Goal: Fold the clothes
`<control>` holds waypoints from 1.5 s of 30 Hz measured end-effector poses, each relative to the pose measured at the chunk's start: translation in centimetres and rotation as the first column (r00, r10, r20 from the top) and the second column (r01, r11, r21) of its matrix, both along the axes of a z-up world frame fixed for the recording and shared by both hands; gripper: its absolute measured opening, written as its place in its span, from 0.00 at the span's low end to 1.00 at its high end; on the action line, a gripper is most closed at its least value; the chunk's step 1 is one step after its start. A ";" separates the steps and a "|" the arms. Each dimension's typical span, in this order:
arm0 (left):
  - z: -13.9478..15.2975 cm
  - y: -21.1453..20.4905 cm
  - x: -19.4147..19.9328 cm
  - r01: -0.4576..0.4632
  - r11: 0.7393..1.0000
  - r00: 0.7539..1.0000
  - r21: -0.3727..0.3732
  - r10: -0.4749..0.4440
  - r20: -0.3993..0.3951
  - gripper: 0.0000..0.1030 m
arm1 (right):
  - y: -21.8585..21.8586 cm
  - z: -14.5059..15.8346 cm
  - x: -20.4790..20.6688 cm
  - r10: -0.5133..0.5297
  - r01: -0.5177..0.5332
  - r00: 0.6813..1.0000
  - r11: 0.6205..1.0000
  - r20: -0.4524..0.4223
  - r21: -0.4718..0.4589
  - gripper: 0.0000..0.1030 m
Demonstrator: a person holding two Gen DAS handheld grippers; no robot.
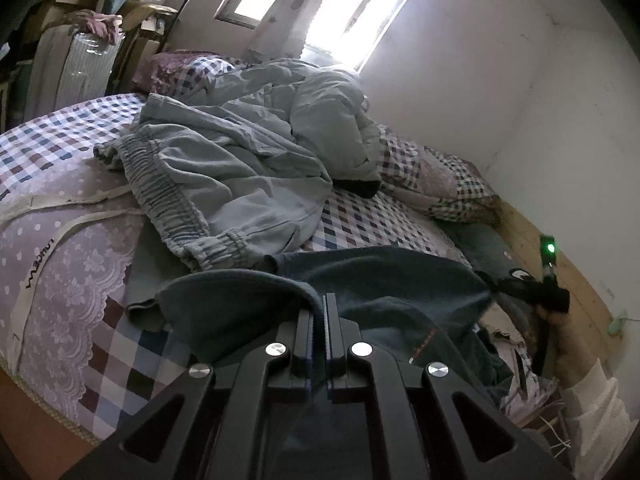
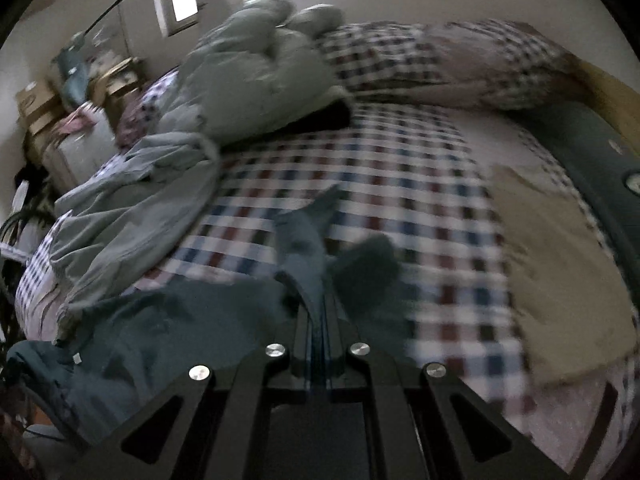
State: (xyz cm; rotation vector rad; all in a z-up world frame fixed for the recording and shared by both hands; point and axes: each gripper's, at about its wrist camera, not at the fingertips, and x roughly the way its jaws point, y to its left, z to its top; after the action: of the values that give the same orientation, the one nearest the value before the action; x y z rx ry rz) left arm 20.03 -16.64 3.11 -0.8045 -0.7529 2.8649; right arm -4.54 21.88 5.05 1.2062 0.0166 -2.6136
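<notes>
A dark teal garment (image 1: 384, 284) hangs over the near part of the checked bed (image 1: 360, 220). My left gripper (image 1: 325, 300) is shut on a fold of its edge. My right gripper (image 2: 322, 304) is shut on another part of the same dark teal garment (image 2: 168, 332), and a pinched peak of cloth sticks up past its fingers. The right gripper (image 1: 548, 276), with a green light, also shows at the right of the left wrist view, held by a hand in a white sleeve. Light blue-grey trousers with an elastic waistband (image 1: 224, 176) lie crumpled beyond.
A pale green duvet (image 2: 260, 76) is bunched at the head of the bed (image 2: 380, 168), next to checked pillows (image 2: 460, 56). A tan cloth (image 2: 560, 264) lies at the right. A dark folded item (image 2: 592, 152) sits by the wooden rail. Boxes and a suitcase (image 1: 84, 60) stand left.
</notes>
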 end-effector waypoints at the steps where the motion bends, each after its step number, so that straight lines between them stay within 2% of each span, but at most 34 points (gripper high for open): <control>1: 0.0 0.0 0.0 -0.001 1.000 1.000 -0.001 0.001 -0.002 0.03 | 1.1 0.0 0.5 -0.016 0.016 1.000 1.000 0.002 0.001 0.02; 7: 0.2 0.2 0.3 -0.006 1.000 1.000 -0.008 0.006 -0.013 0.03 | 6.3 -0.7 3.8 -0.089 0.089 0.996 0.996 0.017 -0.008 0.02; 12: 0.2 0.0 0.6 -0.015 1.000 1.000 -0.012 0.015 -0.011 0.03 | 8.8 -1.6 7.2 -0.123 0.124 0.991 0.992 0.043 -0.012 0.02; 20: -0.1 -0.9 0.7 -0.038 0.999 0.999 0.002 0.038 0.008 0.03 | 8.2 -5.7 11.5 -0.067 0.052 0.984 0.994 0.166 0.095 0.03; 24: -0.3 -1.3 0.8 -0.045 0.999 0.999 0.002 0.045 0.015 0.03 | 7.3 -6.4 12.8 -0.031 -0.003 0.976 0.987 0.215 0.159 0.07; 26: -0.3 -1.3 0.7 -0.046 0.999 0.999 0.004 0.046 0.015 0.03 | 7.2 -6.0 13.3 -0.012 -0.030 0.971 0.985 0.238 0.172 0.22; 27: -0.3 -1.4 0.7 -0.045 0.999 0.999 0.006 0.045 0.016 0.03 | 7.2 -5.7 13.5 0.006 -0.051 0.967 0.984 0.255 0.169 0.38; 28: -0.4 -1.4 0.6 -0.045 0.999 0.999 0.008 0.045 0.017 0.03 | 7.2 -5.4 13.8 0.025 -0.072 0.962 0.984 0.272 0.165 0.44; 31: -0.4 -1.3 0.5 -0.037 0.999 0.999 0.008 0.037 0.018 0.03 | 6.8 -3.4 14.9 0.083 -0.133 0.960 0.975 0.267 0.175 0.45; 37: -0.2 -0.6 0.7 -0.030 1.000 1.000 -0.008 0.030 0.009 0.03 | 4.1 1.1 14.8 0.204 -0.230 0.962 0.963 0.180 0.143 0.50; 41: -0.1 -0.5 0.8 -0.026 1.000 1.000 -0.008 0.026 0.004 0.03 | 1.1 1.8 12.8 0.271 -0.294 0.949 0.945 0.160 0.142 0.50; 45: -0.1 -0.7 0.9 -0.024 1.000 1.000 0.003 0.024 0.001 0.03 | -2.0 2.0 10.4 0.352 -0.369 0.923 0.924 0.154 0.103 0.50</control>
State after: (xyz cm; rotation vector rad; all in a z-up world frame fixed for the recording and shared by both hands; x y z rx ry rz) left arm 20.89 -17.38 2.96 -0.8023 -0.7727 2.8842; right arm 5.84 19.91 7.10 1.2785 0.3567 -2.2356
